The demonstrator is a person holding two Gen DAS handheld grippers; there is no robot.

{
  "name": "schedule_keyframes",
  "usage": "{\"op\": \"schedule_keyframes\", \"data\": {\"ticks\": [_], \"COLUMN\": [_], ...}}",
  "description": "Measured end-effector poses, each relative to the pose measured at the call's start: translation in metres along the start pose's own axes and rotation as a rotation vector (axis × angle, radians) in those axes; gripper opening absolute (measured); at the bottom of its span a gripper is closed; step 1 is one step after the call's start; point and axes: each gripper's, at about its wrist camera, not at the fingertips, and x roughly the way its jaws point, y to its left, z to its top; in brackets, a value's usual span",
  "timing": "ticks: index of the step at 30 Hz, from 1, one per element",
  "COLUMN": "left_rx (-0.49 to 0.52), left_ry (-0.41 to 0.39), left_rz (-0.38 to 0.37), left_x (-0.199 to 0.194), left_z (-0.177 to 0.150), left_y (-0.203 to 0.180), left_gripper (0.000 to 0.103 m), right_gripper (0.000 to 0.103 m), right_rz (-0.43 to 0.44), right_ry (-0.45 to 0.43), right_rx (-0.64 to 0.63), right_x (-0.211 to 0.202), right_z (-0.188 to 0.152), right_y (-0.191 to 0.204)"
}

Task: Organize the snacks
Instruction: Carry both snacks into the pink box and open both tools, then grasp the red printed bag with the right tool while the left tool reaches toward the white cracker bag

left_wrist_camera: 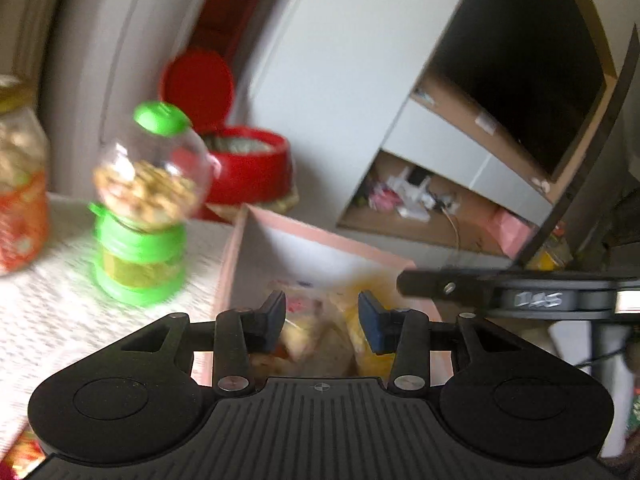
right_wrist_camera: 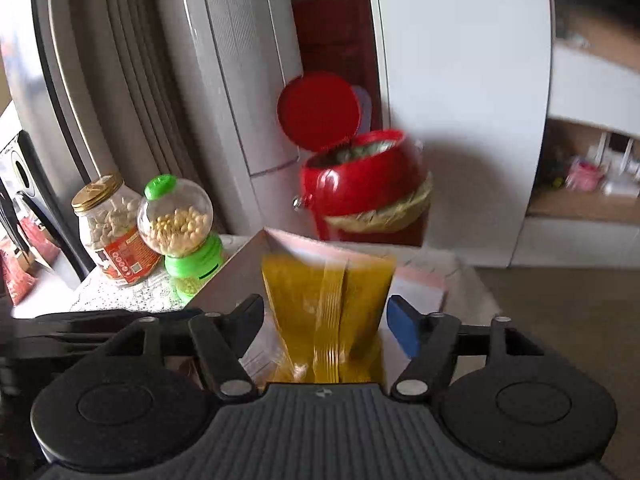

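Note:
A pink box stands on the lace-covered table and holds several snack packets. My left gripper is open above the box, its jaws apart over the packets. In the right wrist view my right gripper is open, with a yellow snack packet standing upright between its jaws over the same pink box. The packet does not touch the blue pad on the right; contact on the left is unclear. The right gripper's body shows at the right of the left wrist view.
A green-capped dispenser of nuts and a gold-lidded jar stand left of the box. A red pot with an open lid sits behind it. White cabinets and a shelf are beyond.

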Motion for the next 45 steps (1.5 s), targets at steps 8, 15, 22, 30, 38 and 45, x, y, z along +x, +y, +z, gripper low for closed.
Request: {"op": "schedule_keyframes", "data": {"ticks": [8, 15, 22, 30, 38, 45], "left_rx": [-0.012, -0.083, -0.267, -0.298, -0.080, -0.036], "left_ry": [0.005, -0.010, -0.001, -0.069, -0.070, 0.071], "left_rz": [0.139, 0.257, 0.265, 0.334, 0.246, 0.268], "left_x": [-0.078, -0.154, -0.202, -0.226, -0.155, -0.075], "left_z": [-0.035, -0.091, -0.142, -0.150, -0.076, -0.057], "left_y": [0.019, 0.050, 0.090, 0.115, 0.112, 0.120], "left_gripper": [0.045, 0.045, 0.044, 0.044, 0.044, 0.038], "right_gripper": [0.070, 0.079, 0.080, 0.083, 0.083, 0.082], "right_rz": [-0.006, 0.202, 0.202, 0.245, 0.383, 0.292], "right_ry": [-0.047, -0.039, 0.124, 0.274, 0.324, 0.211], "right_rx": [-0.175, -0.292, -0.261, -0.158, -0.221, -0.200], "right_x": [-0.018, -0.052, -0.011, 0.005, -0.008, -0.031], "right_z": [-0.024, -0.061, -0.114, -0.139, -0.153, -0.151], "right_y": [0.052, 0.126, 0.171, 0.190, 0.206, 0.174]}}
